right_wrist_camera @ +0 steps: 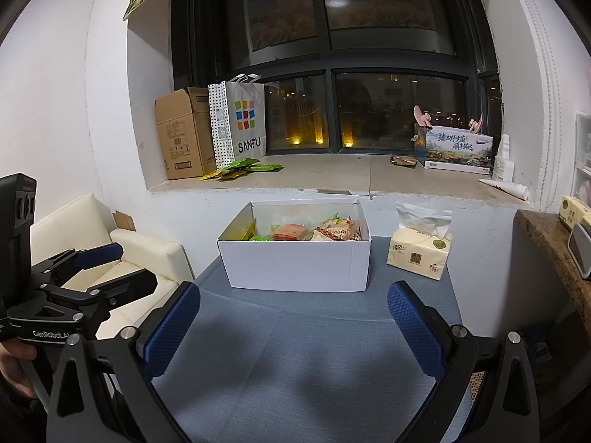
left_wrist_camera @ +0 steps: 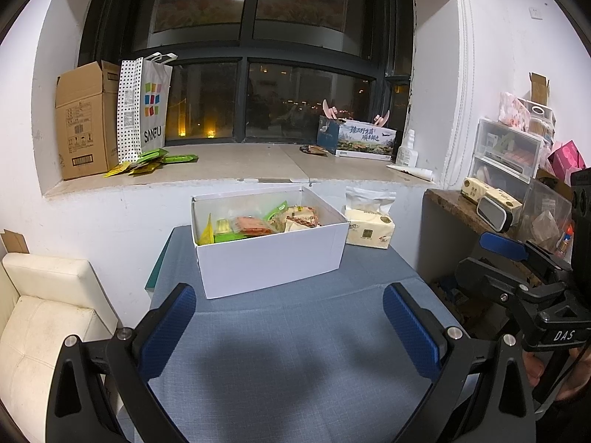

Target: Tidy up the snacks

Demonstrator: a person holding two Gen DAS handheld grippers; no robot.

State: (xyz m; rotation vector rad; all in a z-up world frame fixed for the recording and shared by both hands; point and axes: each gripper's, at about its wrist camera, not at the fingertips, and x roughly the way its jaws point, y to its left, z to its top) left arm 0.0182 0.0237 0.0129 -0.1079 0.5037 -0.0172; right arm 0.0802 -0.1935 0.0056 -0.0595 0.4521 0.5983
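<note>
Both the left gripper and the right gripper hang with jaws wide and empty over the bare blue-grey tablecloth, which fills the lower middle of each frame. Just beyond the blue pads, at frame centre, the white box holds the snacks (orange, green and what look like beige wrappers, too small to read). A tissue pack stands beside it, and more green packets lie on the stone windowsill under the dark window, near a cardboard carton and a SANFU bag.
</note>
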